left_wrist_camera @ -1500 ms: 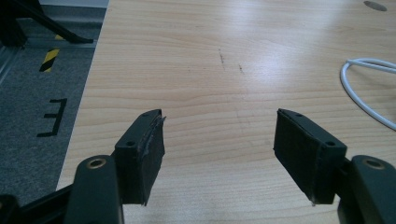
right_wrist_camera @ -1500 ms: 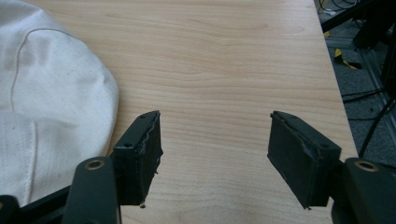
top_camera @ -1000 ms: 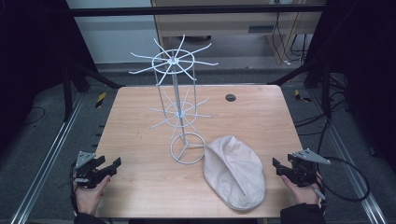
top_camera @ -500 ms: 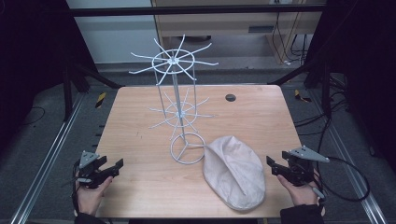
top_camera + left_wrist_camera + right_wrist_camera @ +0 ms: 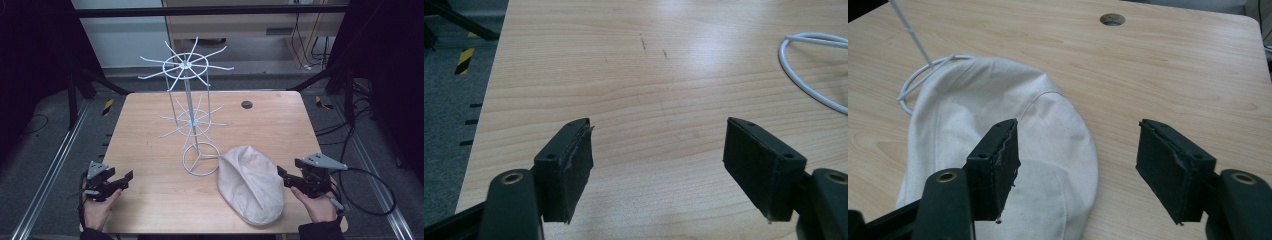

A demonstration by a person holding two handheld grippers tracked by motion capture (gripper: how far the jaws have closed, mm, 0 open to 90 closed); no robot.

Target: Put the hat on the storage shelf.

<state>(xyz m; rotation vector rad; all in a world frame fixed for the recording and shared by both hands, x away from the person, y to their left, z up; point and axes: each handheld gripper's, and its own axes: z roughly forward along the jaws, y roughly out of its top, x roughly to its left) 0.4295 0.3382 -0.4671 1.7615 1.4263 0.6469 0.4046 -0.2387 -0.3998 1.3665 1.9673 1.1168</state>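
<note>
A cream flat cap (image 5: 252, 185) lies on the wooden table (image 5: 150, 130), its far edge over the base ring (image 5: 200, 159) of a white wire rack (image 5: 186, 65). My right gripper (image 5: 283, 177) hovers just right of the cap, open. In the right gripper view the gripper (image 5: 1078, 150) shows the cap (image 5: 998, 115) below and behind its left jaw. Those jaws have just been opening a little wider, with nothing between them. My left gripper (image 5: 125, 179) stands open at the near left, over bare wood in the left gripper view (image 5: 656, 150).
The rack's two tiers of spokes spread over the table's middle. A round cable hole (image 5: 246, 104) sits at the back right, also seen from the right gripper (image 5: 1112, 19). The rack's ring (image 5: 809, 65) curves in at the right of the left gripper view. Dark floor and rails flank the table.
My right gripper has risen and moved left toward the cap's edge. The left gripper, the cap and the rack have stayed put.
</note>
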